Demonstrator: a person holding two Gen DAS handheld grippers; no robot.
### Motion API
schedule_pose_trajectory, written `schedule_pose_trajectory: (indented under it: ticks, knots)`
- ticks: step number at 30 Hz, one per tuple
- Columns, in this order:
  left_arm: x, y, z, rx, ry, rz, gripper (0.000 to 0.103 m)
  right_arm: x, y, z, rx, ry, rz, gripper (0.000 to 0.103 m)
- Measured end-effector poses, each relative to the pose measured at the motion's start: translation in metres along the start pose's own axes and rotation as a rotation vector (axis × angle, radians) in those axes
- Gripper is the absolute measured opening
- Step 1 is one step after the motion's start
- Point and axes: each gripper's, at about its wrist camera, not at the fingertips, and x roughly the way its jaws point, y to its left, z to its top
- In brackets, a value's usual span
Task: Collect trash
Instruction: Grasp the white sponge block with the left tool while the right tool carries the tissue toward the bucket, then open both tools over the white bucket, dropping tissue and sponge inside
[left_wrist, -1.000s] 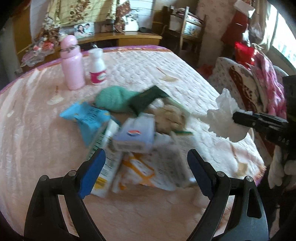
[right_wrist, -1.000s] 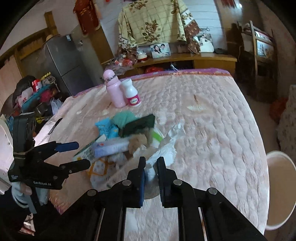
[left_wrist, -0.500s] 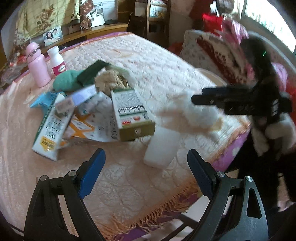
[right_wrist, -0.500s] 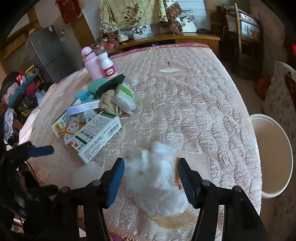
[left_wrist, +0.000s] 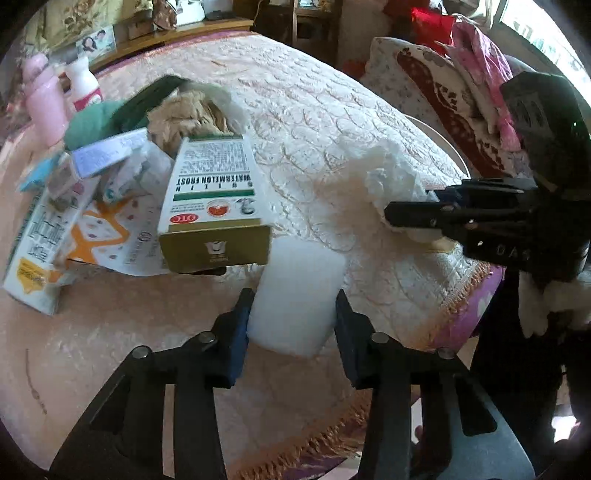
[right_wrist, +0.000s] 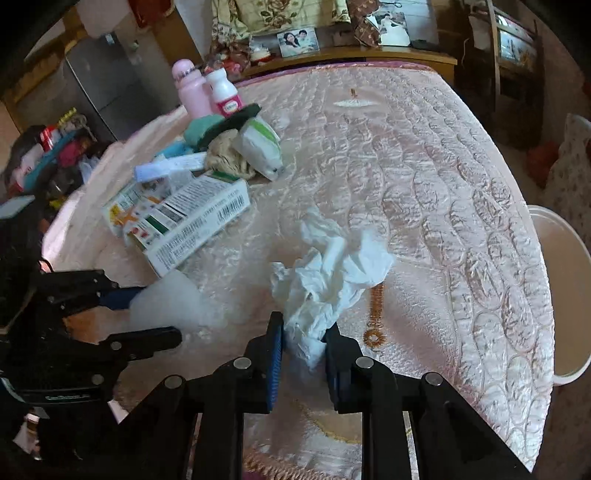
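Tissue: being pinched at its tail by the right gripper — may be tearing or slipping free.
Cup: lying between the left gripper's narrowing jaws, near the table edge — grip uncertain, risking crushing.

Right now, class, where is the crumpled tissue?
Right wrist view, bottom centre: the tissue is pinched in the right tool, above the bedspread.

Left claw, right claw: black frames, blue pads, silver screws.
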Motion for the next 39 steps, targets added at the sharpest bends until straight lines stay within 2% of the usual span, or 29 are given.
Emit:
schedule_pose_trajectory:
  ticks: [5,9,11,18,25,26,28,29,30,32,39]
  knots:
    - [-0.033,-0.019,0.014,0.012,-0.041,-0.093,0.037,-0.038,-0.013,0.009,0.027,-0.091,0.031,0.018]
    - [-0.046,-0.046,0.041,0.049,-0.071,-0.152,0.037,-0.070,-0.038,0.015,0.055,-0.147,-0.027,0.018]
    - [-0.044,-0.062,0.058,0.077,-0.092,-0.146,0.037,-0.085,-0.059,0.016,0.084,-0.166,-0.081,0.018]
    - [-0.002,-0.127,0.132,0.077,-0.097,-0.187,0.039,-0.117,-0.146,0.007,0.221,-0.166,-0.255,0.018]
    - [0.061,-0.181,0.188,0.027,-0.073,-0.244,0.040,-0.118,-0.221,-0.003,0.370,-0.153,-0.304,0.018]
    - [0.068,-0.185,0.193,0.019,-0.076,-0.249,0.043,-0.115,-0.229,-0.003,0.388,-0.149,-0.311,0.018]
    - [0.083,-0.191,0.202,0.001,-0.075,-0.288,0.046,-0.111,-0.238,-0.004,0.396,-0.143,-0.334,0.028]
    - [0.089,-0.193,0.205,-0.006,-0.071,-0.303,0.050,-0.111,-0.244,-0.004,0.404,-0.150,-0.344,0.046]
    - [0.095,-0.193,0.208,-0.016,-0.067,-0.312,0.057,-0.113,-0.250,-0.007,0.418,-0.165,-0.348,0.057]
    - [0.102,-0.193,0.211,-0.037,-0.057,-0.314,0.061,-0.113,-0.258,-0.011,0.452,-0.192,-0.349,0.058]
    - [0.093,-0.183,0.202,-0.032,-0.076,-0.251,0.061,-0.107,-0.254,-0.016,0.460,-0.180,-0.339,0.058]
